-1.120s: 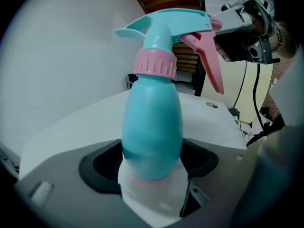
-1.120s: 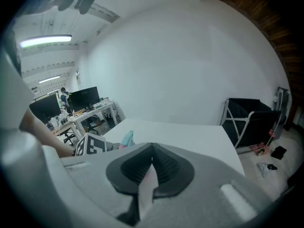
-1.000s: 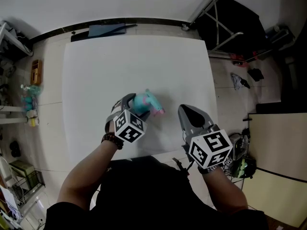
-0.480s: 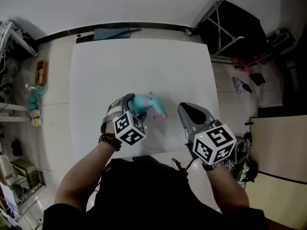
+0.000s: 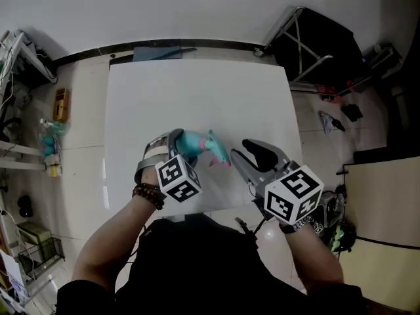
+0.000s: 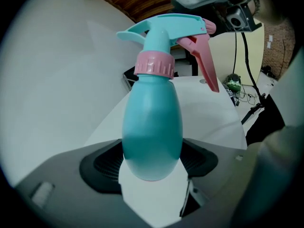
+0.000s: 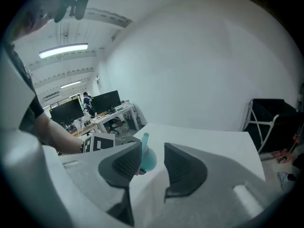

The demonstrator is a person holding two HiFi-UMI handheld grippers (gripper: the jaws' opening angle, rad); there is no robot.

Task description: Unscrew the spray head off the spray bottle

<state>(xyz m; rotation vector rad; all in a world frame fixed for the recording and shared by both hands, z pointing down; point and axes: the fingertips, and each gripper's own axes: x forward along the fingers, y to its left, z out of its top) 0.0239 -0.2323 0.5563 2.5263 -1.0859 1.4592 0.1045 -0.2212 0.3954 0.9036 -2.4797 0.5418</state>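
A teal spray bottle with a pink collar is held off the white table, and my left gripper is shut on its body. Its teal spray head and pink trigger point away from the left gripper, toward the right one. My right gripper hovers just right of the spray head; its jaws are opening and nothing sits between them. In the right gripper view the bottle lies beyond the gap, partly hidden by the left finger.
A black folding stand is on the floor past the table's back right corner. Cables and small items lie on the floor at the right, shelves and clutter at the left. Desks with monitors stand far behind.
The right gripper's jaws have parted from shut to a visible gap, and it has drawn slightly left toward the spray head. The left gripper still holds the bottle.
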